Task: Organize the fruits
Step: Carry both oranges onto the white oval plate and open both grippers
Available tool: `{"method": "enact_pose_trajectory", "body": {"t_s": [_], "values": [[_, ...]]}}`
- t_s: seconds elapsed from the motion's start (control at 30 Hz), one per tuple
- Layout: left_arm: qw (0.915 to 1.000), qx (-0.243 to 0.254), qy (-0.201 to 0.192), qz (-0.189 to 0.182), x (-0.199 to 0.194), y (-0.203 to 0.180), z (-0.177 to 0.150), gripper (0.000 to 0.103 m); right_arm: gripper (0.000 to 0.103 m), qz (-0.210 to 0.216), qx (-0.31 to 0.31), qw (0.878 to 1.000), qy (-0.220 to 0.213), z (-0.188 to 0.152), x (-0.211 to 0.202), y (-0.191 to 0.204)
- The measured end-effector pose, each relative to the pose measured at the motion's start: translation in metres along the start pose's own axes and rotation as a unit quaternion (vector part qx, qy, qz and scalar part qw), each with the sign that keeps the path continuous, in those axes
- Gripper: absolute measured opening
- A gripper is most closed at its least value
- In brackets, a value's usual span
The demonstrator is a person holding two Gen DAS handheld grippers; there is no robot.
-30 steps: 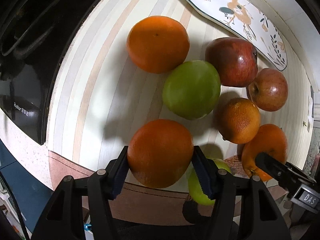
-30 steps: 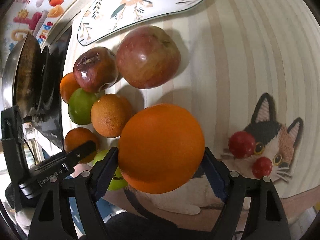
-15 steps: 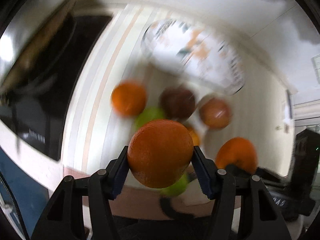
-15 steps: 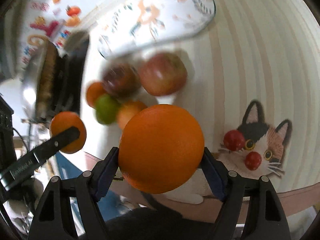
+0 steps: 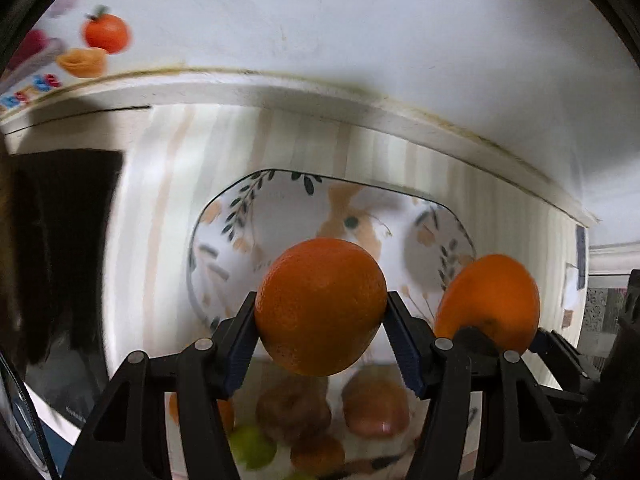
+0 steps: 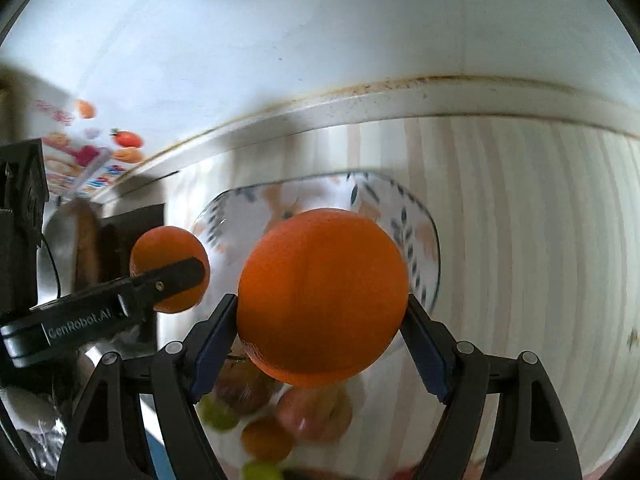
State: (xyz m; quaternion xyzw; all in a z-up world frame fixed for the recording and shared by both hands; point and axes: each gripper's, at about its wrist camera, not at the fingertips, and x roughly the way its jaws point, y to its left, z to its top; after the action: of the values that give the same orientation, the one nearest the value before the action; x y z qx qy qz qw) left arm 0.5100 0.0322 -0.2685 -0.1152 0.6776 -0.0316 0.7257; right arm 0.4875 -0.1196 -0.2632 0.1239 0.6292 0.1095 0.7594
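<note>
Striped, pale wood-look tabletop (image 5: pixel 500 216), bands of cream and beige running toward a white raised ledge (image 5: pixel 304 98) at the back. Above the ledge, white wall (image 5: pixel 360 20), smudged along the seam, with fruit stickers (image 5: pixel 106 34) at the far left. Dark stovetop (image 5: pixel 60 240) beside the striped surface on the left, blurred. Leaf-and-flower patterned plate (image 5: pixel 224 248) lying flat on the stripes, near the ledge, nothing resting on it. Left gripper (image 5: pixel 322 338) clamped on an orange (image 5: pixel 320 306), blue pads pressed to both sides, fruit held in the air over the near rim of the plate. Right gripper (image 6: pixel 322 340) likewise clenched around a second, larger-looking orange (image 6: pixel 322 296), also aloft above the plate's near edge. From the left wrist view, second orange visible at right in front of the plate's right rim; from the right wrist view, left gripper's orange seen at left, over the stovetop's edge. Both grippers angled steeply downward. Below and behind the jaws, blurred loose fruit (image 5: pixel 296 408) on the tabletop: reddish apples, a green one, small oranges, clustered together short of the plate. Metal pan (image 6: pixel 68 248) dimly visible at left in the right wrist view.
</note>
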Motion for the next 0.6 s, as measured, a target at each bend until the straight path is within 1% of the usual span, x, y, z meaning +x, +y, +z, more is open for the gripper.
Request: {"method": "enact_pose_trajectory", "body": {"t_s": [0.17, 0.23, 0.33, 0.43, 0.53, 0.6], "values": [[0.9991, -0.010, 0.041, 0.008, 0.036, 0.007, 0.026, 0.058, 0.082, -0.028, -0.009, 0.999, 0.030, 0.030, 0.038, 0.000], [0.9987, -0.009, 0.048, 0.010, 0.042, 0.008, 0.032, 0.058, 0.082, -0.036, -0.011, 0.998, 0.042, 0.033, 0.048, -0.001], [0.9982, -0.005, 0.055, 0.024, 0.049, 0.009, 0.037, 0.058, 0.082, -0.052, -0.015, 0.997, 0.050, 0.039, 0.062, -0.002], [0.9974, -0.006, 0.065, 0.030, 0.054, 0.010, 0.039, 0.058, 0.082, -0.057, -0.014, 0.997, 0.059, 0.042, 0.070, -0.006], [0.9967, -0.013, 0.073, 0.031, 0.059, 0.015, 0.041, 0.059, 0.083, -0.062, -0.016, 0.996, 0.058, 0.045, 0.069, -0.004], [0.9970, -0.016, 0.070, 0.027, 0.058, 0.017, 0.042, 0.059, 0.083, -0.064, -0.015, 0.996, 0.063, 0.048, 0.069, -0.004]]}}
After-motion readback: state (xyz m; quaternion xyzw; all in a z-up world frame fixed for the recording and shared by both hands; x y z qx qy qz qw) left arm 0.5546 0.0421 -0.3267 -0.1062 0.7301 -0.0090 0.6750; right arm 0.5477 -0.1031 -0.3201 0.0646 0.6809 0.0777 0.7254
